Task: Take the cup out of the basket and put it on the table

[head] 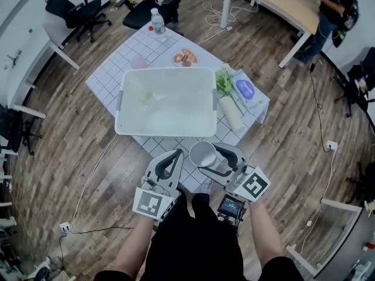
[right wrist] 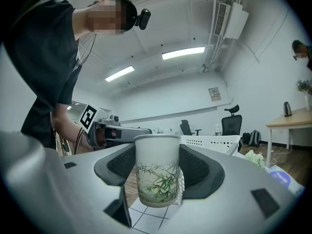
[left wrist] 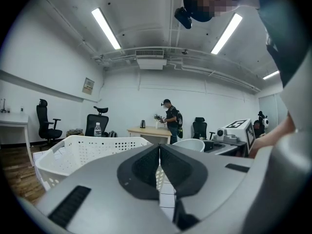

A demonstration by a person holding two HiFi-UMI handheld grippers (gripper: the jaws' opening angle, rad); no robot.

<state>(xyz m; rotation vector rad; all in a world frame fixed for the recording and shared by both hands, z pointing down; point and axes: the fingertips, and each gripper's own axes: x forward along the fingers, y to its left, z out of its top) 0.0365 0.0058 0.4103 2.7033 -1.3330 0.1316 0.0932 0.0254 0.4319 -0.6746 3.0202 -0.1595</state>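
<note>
One cup (right wrist: 157,169) was in play: white, straight-sided and slightly tapered, printed with green bamboo leaves, open mouth up. It stood upright, clamped between the jaws of the right gripper (head: 206,157), whose dark pads pressed its two sides. The cup was out of the basket, just beyond its near wall and over the near corner of the table (head: 108,78); whether its base touched the top could not be told.

Of the two grippers, the left gripper (left wrist: 159,155) hung just beside the right, jaws pressed together with nothing between them.

One white perforated basket (head: 165,133) sat mid-table on the white squared cover. Around it lay single items: one water bottle (head: 157,23) at the far corner, one pink cup (head: 139,62), one small printed plate (head: 185,57), one bunch of leafy greens (head: 223,82), one white roll (head: 231,113) and one blue packet (head: 246,89). Two black office chairs (head: 76,10) stood beyond, and one person (head: 334,10) stood at a wooden desk.
</note>
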